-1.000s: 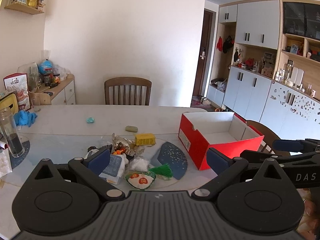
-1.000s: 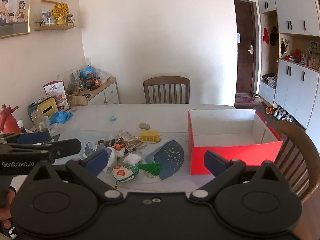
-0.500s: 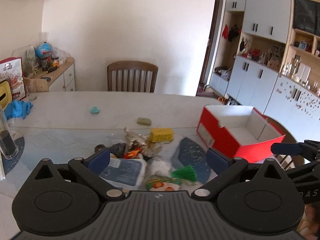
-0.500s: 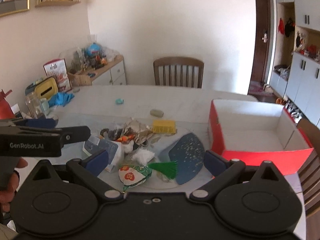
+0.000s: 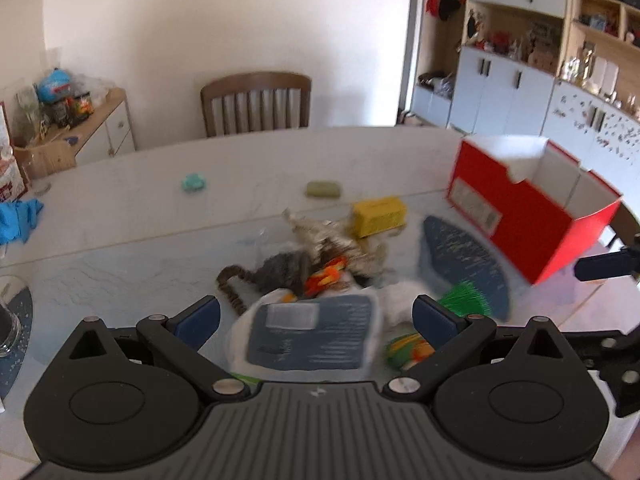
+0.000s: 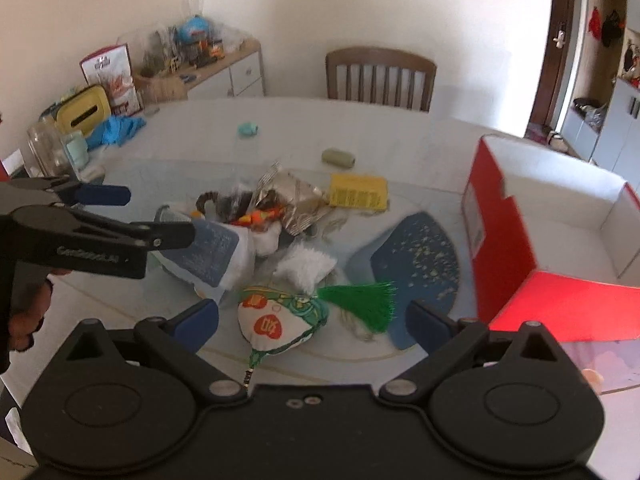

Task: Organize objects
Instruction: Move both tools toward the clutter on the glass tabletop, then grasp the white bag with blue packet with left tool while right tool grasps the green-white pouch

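A pile of small objects lies on the table. My left gripper (image 5: 314,318) is open, its jaws either side of a white pouch with a blue label (image 5: 310,336), also in the right wrist view (image 6: 212,250). My right gripper (image 6: 314,322) is open over an embroidered sachet (image 6: 280,320) with a green tassel (image 6: 360,300). A yellow box (image 6: 358,192), crumpled foil (image 6: 292,196), a white fluffy piece (image 6: 306,264) and a dark furry item (image 5: 280,270) lie in the pile. An open red box (image 6: 540,220) stands at the right.
A blue speckled mat (image 6: 416,264) lies beside the red box. An olive bar (image 6: 338,157) and a teal lump (image 6: 247,129) lie farther back. A glass jar (image 6: 44,150), blue cloth (image 6: 116,130) and a chair (image 6: 378,78) are at the table's edges.
Both grippers have moved forward and down toward the pile. The pouch now lies between my left jaws and the sachet between my right jaws. Both stay open.
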A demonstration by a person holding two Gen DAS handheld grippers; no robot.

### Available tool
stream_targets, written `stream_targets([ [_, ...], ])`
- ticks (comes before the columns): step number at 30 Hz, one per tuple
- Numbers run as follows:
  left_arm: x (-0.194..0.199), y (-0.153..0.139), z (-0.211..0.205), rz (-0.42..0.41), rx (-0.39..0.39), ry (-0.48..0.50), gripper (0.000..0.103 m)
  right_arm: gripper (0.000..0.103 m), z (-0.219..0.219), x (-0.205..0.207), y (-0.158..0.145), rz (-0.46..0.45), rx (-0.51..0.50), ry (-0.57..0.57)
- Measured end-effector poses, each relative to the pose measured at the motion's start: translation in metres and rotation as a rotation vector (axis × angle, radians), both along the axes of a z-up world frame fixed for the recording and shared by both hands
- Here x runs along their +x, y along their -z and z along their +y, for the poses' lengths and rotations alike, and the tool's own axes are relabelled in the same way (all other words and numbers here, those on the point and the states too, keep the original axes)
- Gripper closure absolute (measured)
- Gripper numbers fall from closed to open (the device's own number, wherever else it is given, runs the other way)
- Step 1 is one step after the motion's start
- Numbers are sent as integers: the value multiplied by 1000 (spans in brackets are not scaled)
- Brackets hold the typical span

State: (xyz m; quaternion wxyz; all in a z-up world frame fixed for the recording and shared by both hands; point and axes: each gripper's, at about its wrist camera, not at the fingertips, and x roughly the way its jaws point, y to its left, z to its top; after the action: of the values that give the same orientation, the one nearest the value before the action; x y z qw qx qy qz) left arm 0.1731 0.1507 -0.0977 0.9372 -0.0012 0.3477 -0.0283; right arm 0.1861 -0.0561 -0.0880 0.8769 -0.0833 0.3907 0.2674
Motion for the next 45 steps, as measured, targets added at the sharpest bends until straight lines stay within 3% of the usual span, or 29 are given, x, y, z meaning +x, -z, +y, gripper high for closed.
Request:
stream_targets([
  [9, 32, 45, 23, 99, -32, 51, 0, 5, 34, 19, 37, 59, -75, -55],
  [18, 42, 61, 32, 126, -92, 93, 2, 11, 50, 35, 61, 96, -122, -58],
  [27, 35, 61, 31, 100, -111, 103, 24, 26, 54, 40, 67, 128, -122, -51],
  [30, 32, 57, 31, 87, -114, 93, 34, 30, 55, 39, 66, 123, -131, -45],
  [34, 27, 49, 32, 84, -138, 91, 57, 33, 52, 37, 63, 121, -131, -35],
  [38, 18, 39, 25, 73, -155, 118, 69, 34, 46, 29, 52, 101, -125, -34],
  [45, 7, 22, 17, 45, -173, 148, 74, 34, 25, 21, 21, 68, -98, 9],
])
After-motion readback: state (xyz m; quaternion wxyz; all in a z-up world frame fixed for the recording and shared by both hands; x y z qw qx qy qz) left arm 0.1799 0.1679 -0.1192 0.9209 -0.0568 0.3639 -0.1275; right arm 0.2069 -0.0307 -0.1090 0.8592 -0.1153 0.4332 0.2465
